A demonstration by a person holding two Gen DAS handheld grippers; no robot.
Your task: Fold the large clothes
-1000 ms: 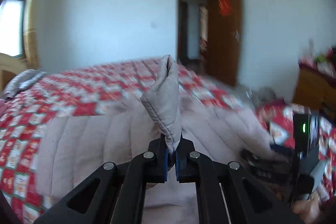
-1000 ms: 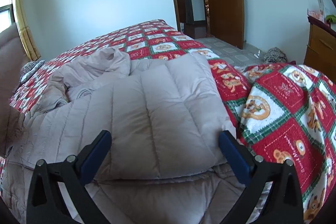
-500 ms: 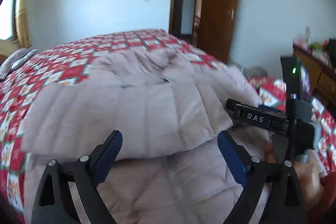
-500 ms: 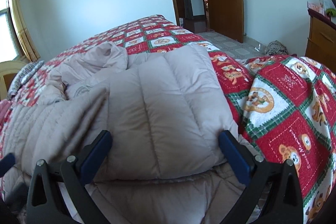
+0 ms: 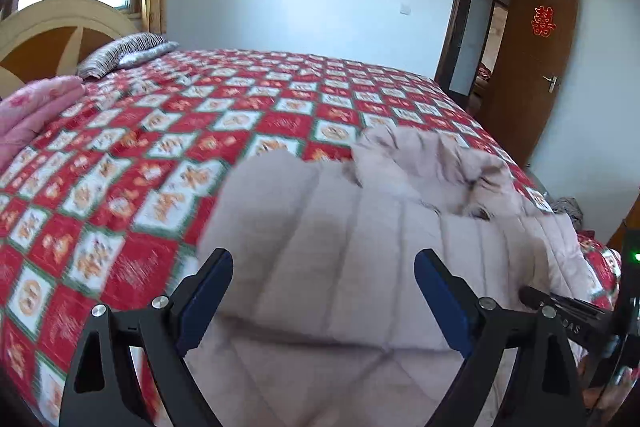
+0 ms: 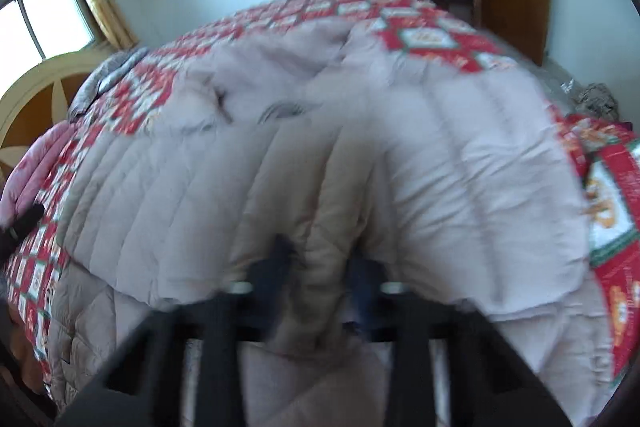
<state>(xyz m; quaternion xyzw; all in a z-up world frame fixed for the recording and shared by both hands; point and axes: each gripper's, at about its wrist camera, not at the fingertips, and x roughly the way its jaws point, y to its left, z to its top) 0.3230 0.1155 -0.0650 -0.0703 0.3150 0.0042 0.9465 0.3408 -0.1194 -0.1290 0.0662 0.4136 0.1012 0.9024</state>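
A large beige quilted down coat [image 5: 360, 247] lies on the bed, one side folded over the rest, its hood [image 5: 432, 163] bunched at the far end. My left gripper [image 5: 320, 291] is open and empty just above the folded edge. In the blurred right wrist view the coat [image 6: 460, 167] fills the frame. My right gripper [image 6: 324, 279] is shut on a ridge of the coat's fabric at the near fold. The right gripper's body shows at the right edge of the left wrist view [image 5: 560, 311].
The bed has a red, white and green patterned quilt [image 5: 160, 155]. A pink blanket [image 5: 36, 111] and a grey pillow [image 5: 124, 53] lie by the wooden headboard [image 5: 52, 35]. An open brown door [image 5: 532, 67] and a dresser stand to the right.
My left gripper let go of the coat's edge, opened and swung left. My right gripper went from open to shut on a pinch of the coat's fold.
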